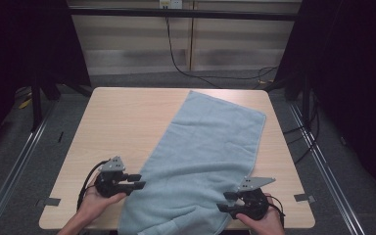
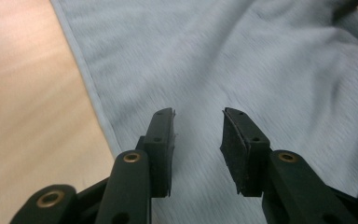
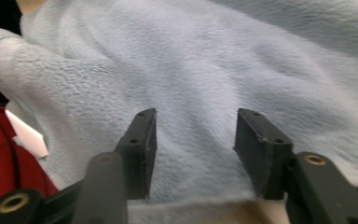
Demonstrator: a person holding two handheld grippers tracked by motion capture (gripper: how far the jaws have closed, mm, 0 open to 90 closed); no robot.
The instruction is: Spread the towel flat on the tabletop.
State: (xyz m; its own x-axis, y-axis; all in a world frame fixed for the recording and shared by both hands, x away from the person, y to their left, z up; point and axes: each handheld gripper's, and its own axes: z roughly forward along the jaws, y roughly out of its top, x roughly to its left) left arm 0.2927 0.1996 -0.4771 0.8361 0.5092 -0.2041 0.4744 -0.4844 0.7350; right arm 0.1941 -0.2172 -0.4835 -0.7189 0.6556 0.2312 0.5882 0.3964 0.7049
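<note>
One towel (image 1: 203, 161), pale blue, lies spread on the table (image 1: 122, 122), running aslant from the far right corner to the near edge, where its near end hangs over. Its surface is mostly flat, with soft wrinkles toward the near end.

Left gripper (image 1: 136, 181) sits at the towel's near left hem, jaws pointing right. In the left gripper view its jaws stand apart over the cloth just inside the hem, with nothing pinched between the pads (image 2: 164, 149).

Right gripper (image 1: 228, 201) sits at the near right edge, jaws pointing left. In the right gripper view its jaws also stand apart above the cloth, gripping nothing; a rolled fold (image 3: 23, 70) shows at that view's left.

Judgement: the step in hand is the approach to grasp the towel's near end, likely ahead of a fold or a straightening. The next move calls for lowering each gripper so one pad slips under the hem, then closing firmly on both sides at matching points. An uneven pinch risks skewing the cloth.
</note>
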